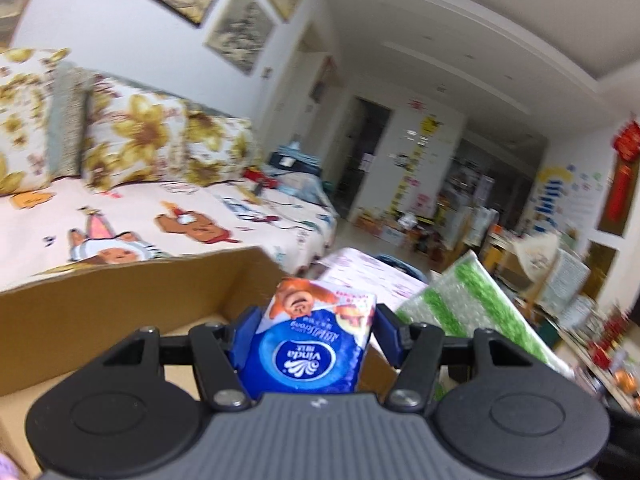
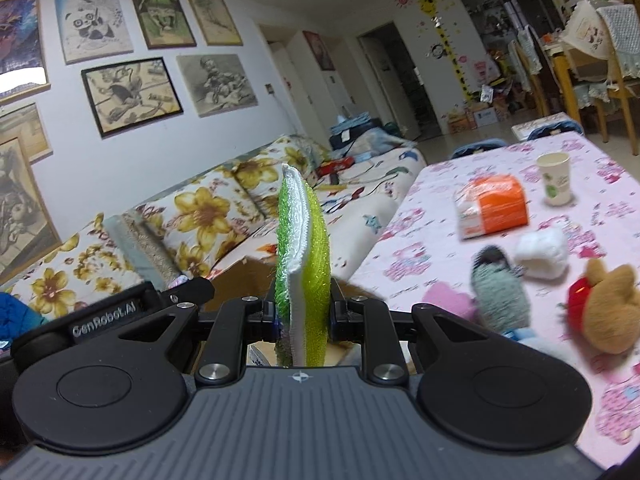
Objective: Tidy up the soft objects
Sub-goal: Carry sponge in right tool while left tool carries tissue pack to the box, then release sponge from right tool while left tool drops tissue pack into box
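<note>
My left gripper [image 1: 316, 330] is shut on a blue Vinda tissue pack [image 1: 310, 350] and holds it above an open cardboard box [image 1: 120, 292]. My right gripper [image 2: 303, 312] is shut on a green and white sponge cloth [image 2: 303, 248], held upright on edge; the same cloth shows in the left wrist view [image 1: 472, 312] at the right. On the pink tablecloth [image 2: 440, 184] lie an orange tissue pack [image 2: 494, 206], a white soft ball [image 2: 542, 252], a grey fuzzy toy [image 2: 500, 292] and a brown plush toy [image 2: 608, 308].
A paper cup [image 2: 554, 178] stands on the table beyond the orange pack. A sofa with flowered cushions [image 2: 200, 216] runs along the left wall, just behind the box. Wooden chairs [image 2: 600, 80] stand at the far right.
</note>
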`<state>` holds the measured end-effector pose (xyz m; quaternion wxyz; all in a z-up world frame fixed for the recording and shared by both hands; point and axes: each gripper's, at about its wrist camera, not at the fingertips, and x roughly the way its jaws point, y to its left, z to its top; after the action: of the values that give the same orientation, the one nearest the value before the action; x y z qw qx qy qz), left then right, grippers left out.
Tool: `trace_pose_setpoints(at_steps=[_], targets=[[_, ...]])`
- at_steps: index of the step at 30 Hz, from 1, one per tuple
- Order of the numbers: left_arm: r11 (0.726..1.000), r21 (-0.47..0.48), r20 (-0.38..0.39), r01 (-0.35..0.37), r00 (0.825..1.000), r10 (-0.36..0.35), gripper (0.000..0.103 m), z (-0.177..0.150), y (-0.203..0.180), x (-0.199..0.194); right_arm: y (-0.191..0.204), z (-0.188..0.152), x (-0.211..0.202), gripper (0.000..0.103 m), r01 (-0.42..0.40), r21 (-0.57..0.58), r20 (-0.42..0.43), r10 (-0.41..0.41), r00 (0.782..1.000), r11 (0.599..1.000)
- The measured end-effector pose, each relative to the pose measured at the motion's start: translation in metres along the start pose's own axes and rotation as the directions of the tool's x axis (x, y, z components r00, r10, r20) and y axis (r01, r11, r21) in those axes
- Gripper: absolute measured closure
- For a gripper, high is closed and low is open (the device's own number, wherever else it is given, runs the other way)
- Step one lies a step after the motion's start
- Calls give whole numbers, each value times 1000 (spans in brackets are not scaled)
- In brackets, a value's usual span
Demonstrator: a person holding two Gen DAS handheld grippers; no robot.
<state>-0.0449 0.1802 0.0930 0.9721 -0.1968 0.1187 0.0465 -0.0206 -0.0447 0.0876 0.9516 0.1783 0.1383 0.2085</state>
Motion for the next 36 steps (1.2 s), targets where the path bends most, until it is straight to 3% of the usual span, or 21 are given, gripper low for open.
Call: trace_pose_setpoints(at_steps=[7, 19, 22, 23, 24, 26, 27, 30, 36], targets=[[994, -66, -10, -90, 996, 90, 42, 4, 16, 0, 16, -13, 19, 78, -21, 16, -57, 22, 998, 1000], [989, -87, -69, -123, 991, 117, 42, 3, 24, 5, 29, -24, 27, 77, 29, -90, -104, -38, 994, 996], [989, -80, -81, -123, 990, 117, 42, 3, 23, 6, 30, -25, 26, 68, 49, -133, -114, -64, 991, 990], [989, -76, -85, -124, 989, 118, 41, 2, 23, 6, 30, -25, 24, 57, 56, -140, -113, -72, 991, 989], [989, -71, -87, -128, 989, 121, 39, 2, 22, 6, 29, -24, 23, 31, 58, -141, -112, -74, 991, 988], [990, -56, -81, -130, 989, 125, 31, 3, 20, 5, 29, -22, 18, 6, 69, -137, -93, -82, 992, 988], [990, -47, -74, -132, 989, 128, 24, 3, 19, 5, 29, -19, 15, 6, 71, -137, -81, -83, 993, 988], [992, -15, -46, -124, 991, 123, 16, 3, 14, 1, 28, -12, 6, 4, 83, -137, -43, -90, 995, 987], [993, 51, -3, -103, 995, 103, 7, 3, 2, -4, 17, -3, -15, 2, 161, -148, 41, -157, 987, 976]])
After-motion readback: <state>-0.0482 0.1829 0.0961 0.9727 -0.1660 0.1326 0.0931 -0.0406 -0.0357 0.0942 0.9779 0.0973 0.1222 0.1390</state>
